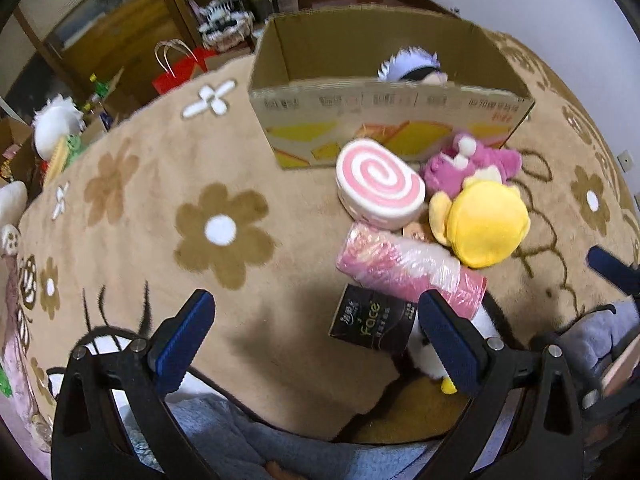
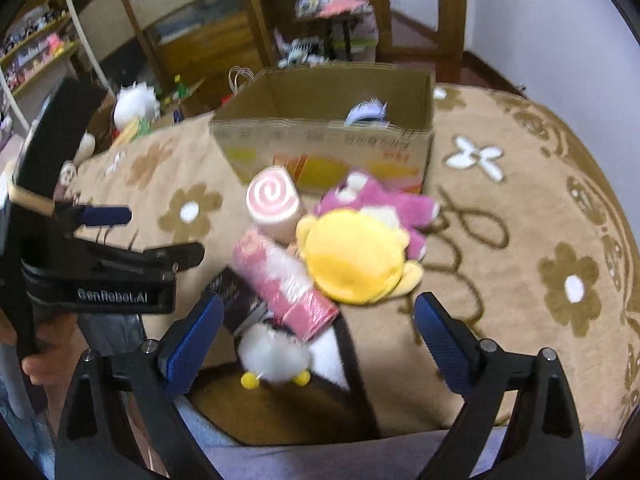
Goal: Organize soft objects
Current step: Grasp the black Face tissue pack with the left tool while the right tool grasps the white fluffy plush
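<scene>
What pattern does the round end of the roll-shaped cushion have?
A pink spiral on white; the roll-shaped cushion shows it best in the left wrist view.

A red paper gift bag (image 1: 180, 70) is standing past the flowered beige blanket (image 1: 168, 216) (white rope handles upright), and wooden shelving (image 2: 36, 52) is lining the room's far side.

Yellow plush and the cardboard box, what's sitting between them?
The purple plush lies between the yellow plush and the cardboard box, with the pink swirl cushion just beside it. The left wrist view shows it best.
</scene>
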`<act>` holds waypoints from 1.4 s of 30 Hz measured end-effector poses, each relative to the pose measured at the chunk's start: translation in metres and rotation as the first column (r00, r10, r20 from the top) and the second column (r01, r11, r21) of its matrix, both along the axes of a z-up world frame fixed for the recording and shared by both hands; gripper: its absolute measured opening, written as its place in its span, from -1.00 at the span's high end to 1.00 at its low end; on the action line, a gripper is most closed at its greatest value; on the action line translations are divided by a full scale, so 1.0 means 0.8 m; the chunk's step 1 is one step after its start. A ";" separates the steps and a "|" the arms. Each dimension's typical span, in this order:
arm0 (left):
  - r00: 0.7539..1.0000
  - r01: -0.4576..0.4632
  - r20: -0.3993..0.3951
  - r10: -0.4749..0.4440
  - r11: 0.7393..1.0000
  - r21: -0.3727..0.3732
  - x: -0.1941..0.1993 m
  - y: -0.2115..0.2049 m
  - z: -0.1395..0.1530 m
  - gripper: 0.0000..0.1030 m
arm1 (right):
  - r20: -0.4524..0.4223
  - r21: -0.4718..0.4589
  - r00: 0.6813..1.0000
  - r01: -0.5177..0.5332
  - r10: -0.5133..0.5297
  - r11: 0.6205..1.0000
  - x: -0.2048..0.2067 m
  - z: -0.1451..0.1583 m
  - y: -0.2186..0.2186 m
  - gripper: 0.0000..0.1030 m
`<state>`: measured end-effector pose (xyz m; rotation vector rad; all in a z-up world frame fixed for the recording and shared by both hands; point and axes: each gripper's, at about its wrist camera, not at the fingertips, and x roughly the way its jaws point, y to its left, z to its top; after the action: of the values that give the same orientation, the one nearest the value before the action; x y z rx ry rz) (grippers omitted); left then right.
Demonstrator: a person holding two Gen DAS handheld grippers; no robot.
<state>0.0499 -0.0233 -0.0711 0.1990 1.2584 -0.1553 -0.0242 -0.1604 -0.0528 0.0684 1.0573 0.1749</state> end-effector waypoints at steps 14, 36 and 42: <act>0.978 0.037 -0.206 -0.037 0.999 -0.002 0.014 -0.013 -0.063 -0.95 | -0.203 -0.012 0.975 -0.090 0.085 0.996 0.018 -0.070 0.033 -0.92; 0.927 0.027 -0.374 -0.019 0.999 0.016 0.038 -0.024 -0.139 -0.76 | -0.382 0.087 0.906 -0.158 0.179 0.984 0.033 -0.133 0.065 0.47; 0.917 0.041 -0.397 -0.031 0.999 0.017 0.036 -0.026 -0.149 -0.43 | -0.375 0.099 0.910 -0.151 0.178 0.984 0.036 -0.130 0.069 0.49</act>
<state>0.0789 -0.0441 -0.1904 0.2192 1.6637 -0.2199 0.0049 -0.1051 -0.1567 0.0763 1.4503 0.3617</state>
